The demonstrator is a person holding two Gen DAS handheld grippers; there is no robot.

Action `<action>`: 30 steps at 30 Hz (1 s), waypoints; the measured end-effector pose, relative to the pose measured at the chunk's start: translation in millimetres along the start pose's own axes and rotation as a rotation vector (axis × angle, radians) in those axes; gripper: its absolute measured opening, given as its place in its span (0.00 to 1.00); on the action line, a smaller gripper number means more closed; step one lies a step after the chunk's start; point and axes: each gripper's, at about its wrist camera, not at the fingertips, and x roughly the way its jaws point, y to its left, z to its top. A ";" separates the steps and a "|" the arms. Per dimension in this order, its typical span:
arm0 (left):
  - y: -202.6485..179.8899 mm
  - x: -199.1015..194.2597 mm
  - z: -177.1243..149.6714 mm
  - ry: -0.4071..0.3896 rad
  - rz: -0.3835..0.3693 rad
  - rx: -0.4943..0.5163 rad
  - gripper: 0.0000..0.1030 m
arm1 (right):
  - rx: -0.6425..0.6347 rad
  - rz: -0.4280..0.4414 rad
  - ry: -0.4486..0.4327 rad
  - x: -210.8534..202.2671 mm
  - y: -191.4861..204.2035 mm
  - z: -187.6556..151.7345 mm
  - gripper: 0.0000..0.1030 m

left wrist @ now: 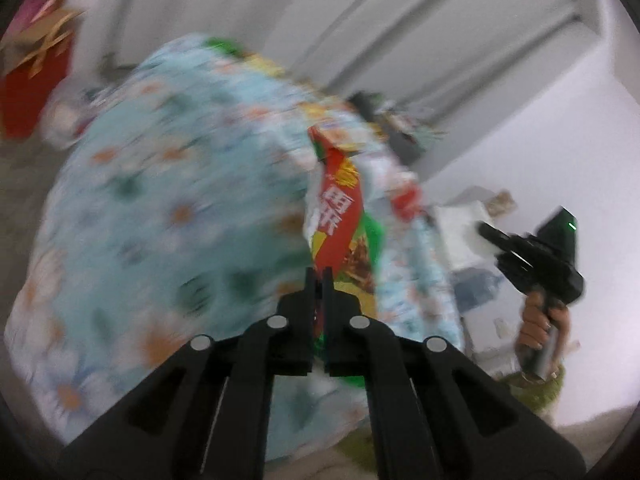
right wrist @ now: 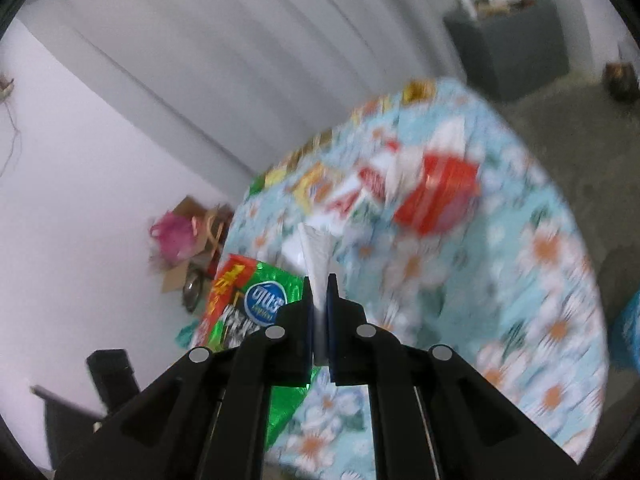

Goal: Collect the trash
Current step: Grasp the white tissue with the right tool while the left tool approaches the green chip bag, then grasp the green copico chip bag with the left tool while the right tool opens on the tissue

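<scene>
**Ana:** Both tongs are clenched on trash. Left tongs [left wrist: 319, 276] pinch a red and green snack wrapper [left wrist: 340, 216], which stands up from between the tips. Right tongs [right wrist: 320, 284] pinch a white paper scrap [right wrist: 316, 252], folded to a narrow strip between the pads.

**Ben:** Where is all that, relative to the table?

**Ana:** Over the near part of a round table with a blue flowered cloth [left wrist: 160, 200]. The left wrist view shows the wrapper above the table's right side. The other wrist view shows the scrap above the table's left edge, with the wrapper [right wrist: 256, 304] just to its left.

**Ben:** Open room around the edge?

**Ana:** Bare grey floor [right wrist: 560, 120] lies past the far right rim. A pale wall [right wrist: 100, 160] lies off to the left. A cardboard box with a pink bag [right wrist: 180, 236] sits by that wall, close to the table's left edge. A grey cabinet [right wrist: 508, 40] stands well away at the back.

**Ben:** Anything hard to read?

**Ana:** Most of the tabletop is smeared. A red packet [right wrist: 440, 196] and some yellow and white wrappers lie toward the far side, and they cannot be told apart cleanly. The right tongs [left wrist: 490, 234] appear in the left wrist view, their tips against something white. A hand [left wrist: 540, 320] grips the handle below. The near rim is cut off behind both tongs' arms.
</scene>
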 end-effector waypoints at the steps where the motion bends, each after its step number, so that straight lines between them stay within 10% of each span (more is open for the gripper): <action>1: 8.6 0.3 -2.2 0.006 0.020 -0.027 0.14 | 0.013 -0.009 0.021 8.0 -4.2 -4.4 0.06; 4: 30.1 -4.6 -7.6 -0.024 0.096 -0.092 0.48 | 0.042 -0.069 0.074 31.4 -20.0 -16.0 0.06; 16: 5.3 30.5 30.0 -0.001 0.051 -0.005 0.73 | 0.019 -0.106 0.157 65.8 -32.1 -26.3 0.08; 30: -7.6 85.5 25.4 0.134 0.179 0.102 0.60 | 0.068 -0.034 0.196 77.0 -53.1 -31.2 0.29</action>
